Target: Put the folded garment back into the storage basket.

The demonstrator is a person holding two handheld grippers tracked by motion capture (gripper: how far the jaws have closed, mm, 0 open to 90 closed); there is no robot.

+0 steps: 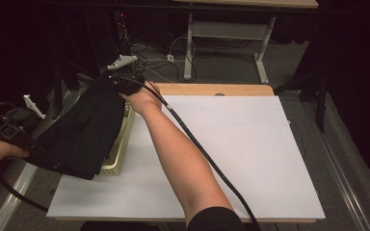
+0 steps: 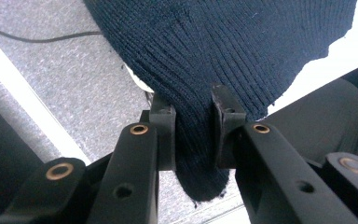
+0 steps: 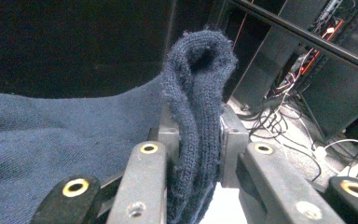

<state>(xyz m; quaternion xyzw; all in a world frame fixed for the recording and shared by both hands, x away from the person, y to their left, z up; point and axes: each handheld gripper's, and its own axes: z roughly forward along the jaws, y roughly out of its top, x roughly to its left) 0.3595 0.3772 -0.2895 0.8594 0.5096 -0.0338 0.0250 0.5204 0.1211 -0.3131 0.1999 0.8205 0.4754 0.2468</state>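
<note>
A dark navy knitted garment (image 1: pixel 82 130) hangs stretched between my two grippers, above the left end of the table. At the far left, off the table's edge, my left gripper (image 1: pixel 9 131) is shut on a bunched fold of the knit (image 2: pixel 196 140). My right gripper (image 1: pixel 123 77) holds the garment's far upper part, its arm reaching across the table. In the right gripper view a doubled fold of the knit (image 3: pixel 196 116) is pinched between that gripper's pads (image 3: pixel 168 140) and rises above them.
A pale yellow slatted basket (image 1: pixel 120 149) stands on the white table top (image 1: pixel 231 149) at its left edge, partly under the garment. Cables lie on the grey floor (image 1: pixel 159 62) beyond the table. A metal rail (image 1: pixel 9 197) runs along the left.
</note>
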